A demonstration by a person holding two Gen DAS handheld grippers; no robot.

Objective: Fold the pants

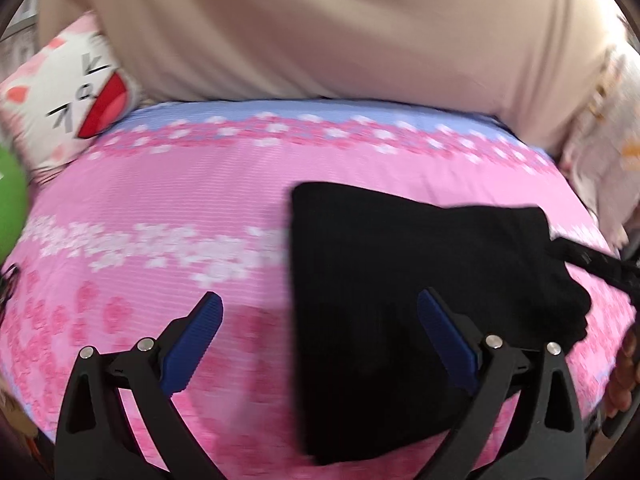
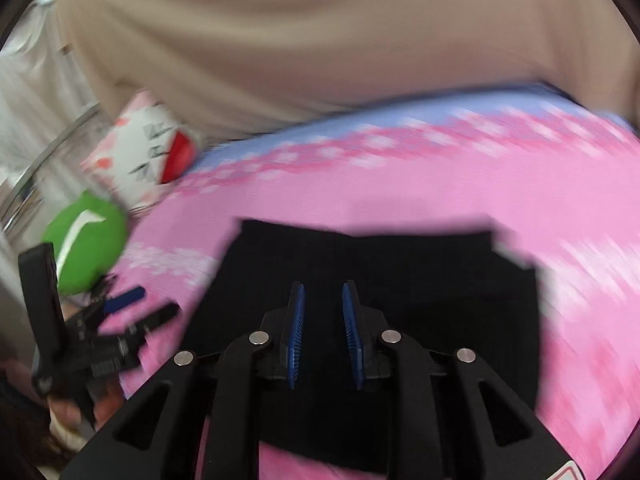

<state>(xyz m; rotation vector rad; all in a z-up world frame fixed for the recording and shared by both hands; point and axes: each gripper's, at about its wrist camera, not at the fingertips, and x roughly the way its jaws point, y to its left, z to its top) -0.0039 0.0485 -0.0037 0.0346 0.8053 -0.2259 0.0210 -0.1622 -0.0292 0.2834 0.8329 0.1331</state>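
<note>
Left fingers: the left gripper (image 1: 320,312) has its blue pads (image 1: 192,344) spread wide and holds nothing; one pad hangs over bare sheet, the other over the near left part of the pants
Right fingers: the right gripper (image 2: 323,304) has its pads (image 2: 297,332) drawn close with a narrow gap showing between them; no cloth is seen pinched, so it looks empty
Pants: the black pants (image 2: 400,292) lie as a compact folded block on the pink floral bedsheet (image 1: 160,200), flat, with one loose corner (image 1: 568,304) bulging at the right side in the left view
Surroundings: a cat-face pillow (image 1: 68,112) and a green cushion (image 2: 86,240) sit at the bed's far left; a beige draped cloth (image 1: 320,20) rises behind
Step in hand: likely the finishing tidy, as the folding seems nearly done
Doing it well: press the stack flat, tuck the bulging corner in line with the edges, and lift away straight up so layers do not drag
Caution: motion blur hides fine creases
</note>
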